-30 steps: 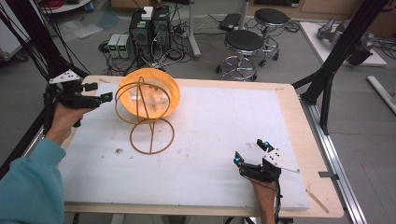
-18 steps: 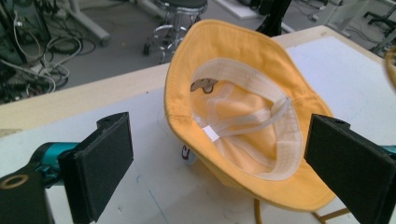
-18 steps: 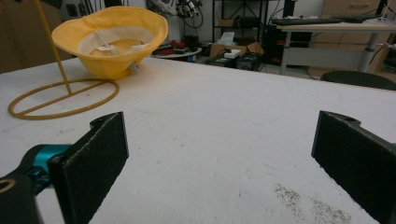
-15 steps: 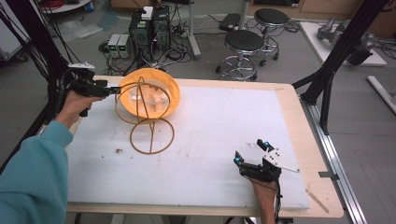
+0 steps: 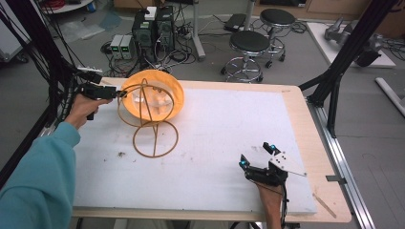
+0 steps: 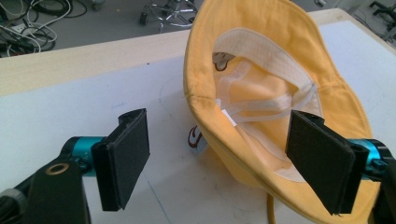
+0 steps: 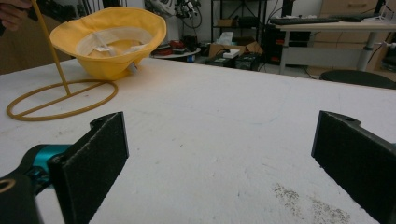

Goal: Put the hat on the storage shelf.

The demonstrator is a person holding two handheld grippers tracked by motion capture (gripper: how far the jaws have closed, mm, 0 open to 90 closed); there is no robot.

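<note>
A yellow bucket hat (image 5: 160, 90) lies tipped up at the back left of the white board (image 5: 229, 133), its inside facing me, behind a yellow wire stand (image 5: 155, 139) made of a base ring and an upright ring. My left gripper (image 5: 117, 93) reaches level at the hat's left brim. In the left gripper view the hat's brim (image 6: 243, 154) runs between the two pads of the left gripper (image 6: 224, 161). The jaws have just been closing, but the pads stand apart from the cloth. My right gripper (image 5: 257, 155) rests open near the front edge; the right gripper (image 7: 219, 158) holds nothing.
The wire stand's base ring (image 7: 60, 100) lies flat in front of the hat (image 7: 109, 39). Black frame posts (image 5: 334, 81) rise at the table's right and left sides. Stools (image 5: 250, 45) and computer boxes (image 5: 153, 28) stand on the floor behind.
My left gripper has moved right and slightly down, up to the hat's brim, so the brim now sits between its jaws. The right gripper has kept still.
</note>
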